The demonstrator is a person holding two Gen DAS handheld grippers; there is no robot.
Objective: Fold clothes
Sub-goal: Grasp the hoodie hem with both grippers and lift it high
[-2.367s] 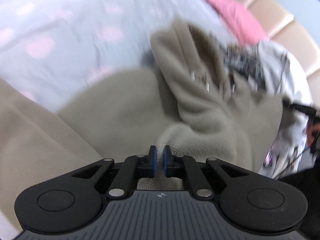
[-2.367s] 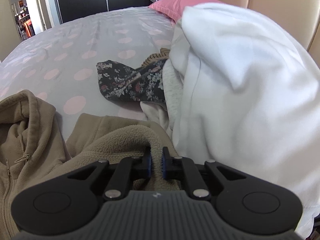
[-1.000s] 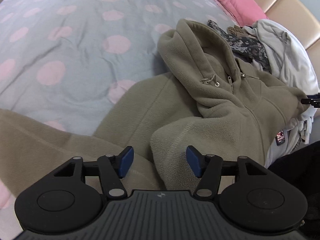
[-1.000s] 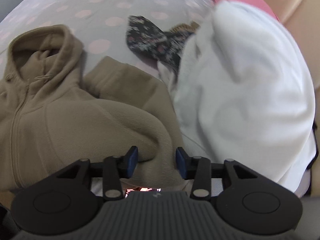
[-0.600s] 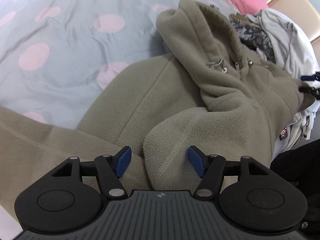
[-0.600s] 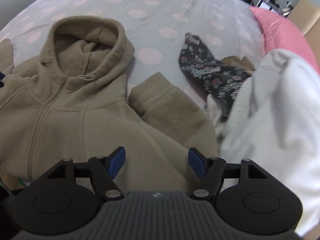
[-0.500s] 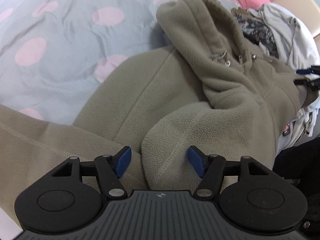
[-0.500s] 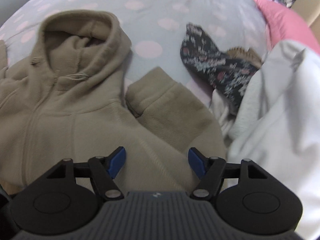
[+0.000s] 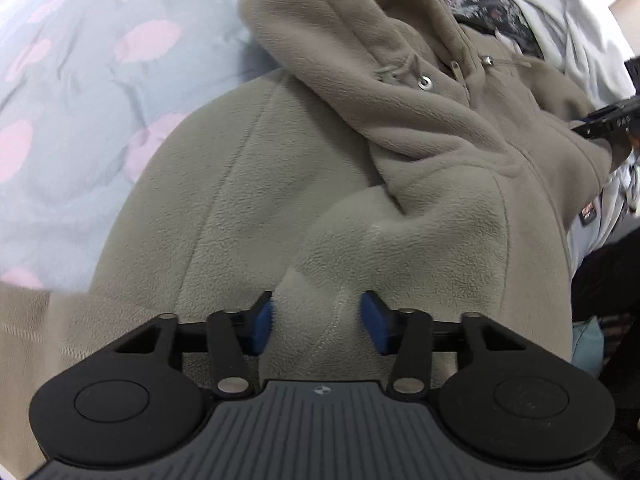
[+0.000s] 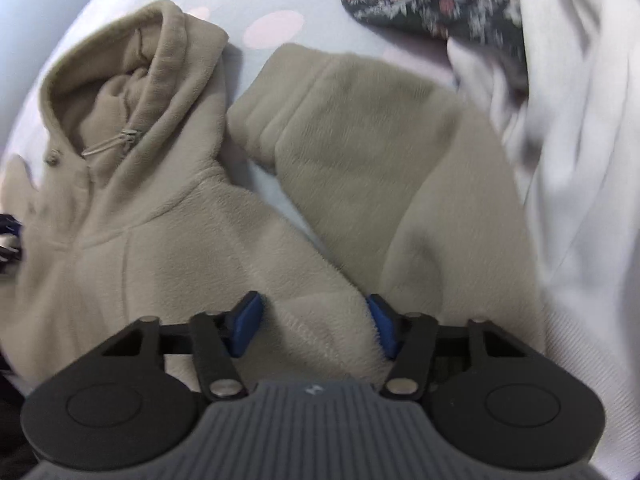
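I count one hoodie (image 9: 360, 184), tan fleece with a nappy, matted pile, lying front-up on the bedspread (image 9: 80, 92), which is pale grey-blue cotton with pink dots and a few soft wrinkles. Its hood (image 10: 132, 80) is slumped into thick rounded folds, and from the left wrist view I see two metal eyelets, a thin drawcord and a small zip pull at the neck. One sleeve (image 10: 360, 128) is doubled back so its ribbed cuff lies just beside the hood. My left gripper (image 9: 316, 322) sits low over a raised fold of fleece with a stitched seam running through it; the jaws stand apart with the fold between the two blue pads, and I cannot tell whether either pad is touching it. My right gripper (image 10: 314, 326) is the same: jaws wide apart, straddling a seamed ridge of the hoodie near where body and sleeve meet. Each gripper is matte black plastic with a ribbed grey body and two round discs at its sides. Beyond the hoodie I make out three other garments: one white top (image 10: 580, 160), smooth and bulky, bunched against the sleeve; one dark floral cloth (image 10: 432, 4) crumpled past it; and a sliver of brown knit at the frame's top edge, too small to identify. A small red-and-dark tag (image 9: 589, 213) shows at the hoodie's edge.
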